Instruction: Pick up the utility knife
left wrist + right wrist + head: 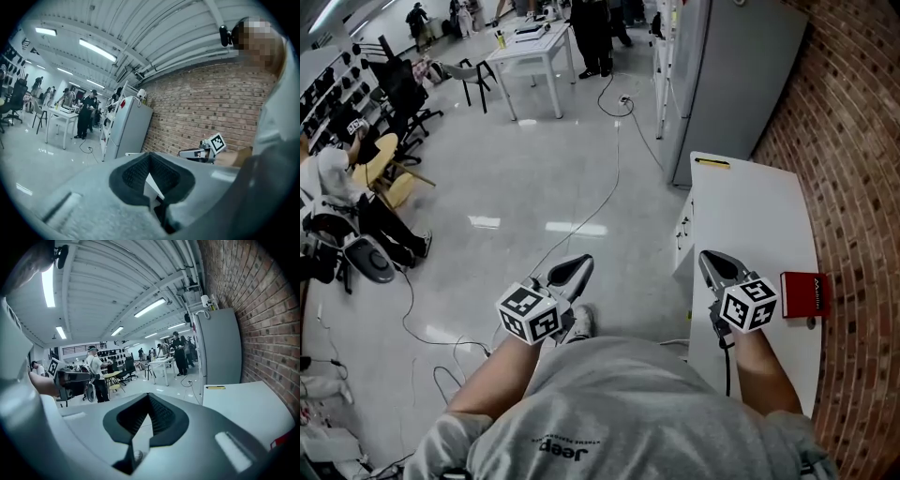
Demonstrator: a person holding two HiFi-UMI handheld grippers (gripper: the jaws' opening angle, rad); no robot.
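The utility knife (712, 162), a slim yellow and black tool, lies at the far end of the white table (750, 216); the right gripper view shows the knife (216, 387) well ahead. My right gripper (705, 258) hovers over the table's near left edge, far short of the knife, jaws shut and empty (149, 416). My left gripper (581, 265) hangs over the floor left of the table, its jaws also closed with nothing in them (151, 176). Each gripper view catches the other gripper to its side: the right gripper (187, 152) and the left gripper (70, 377).
A red box (804, 293) lies on the table by the brick wall (853, 141). A tall grey cabinet (731, 75) stands past the table's far end. A cable (614, 178) runs across the floor. Chairs, a seated person (337, 187) and another white table (530, 47) are farther off.
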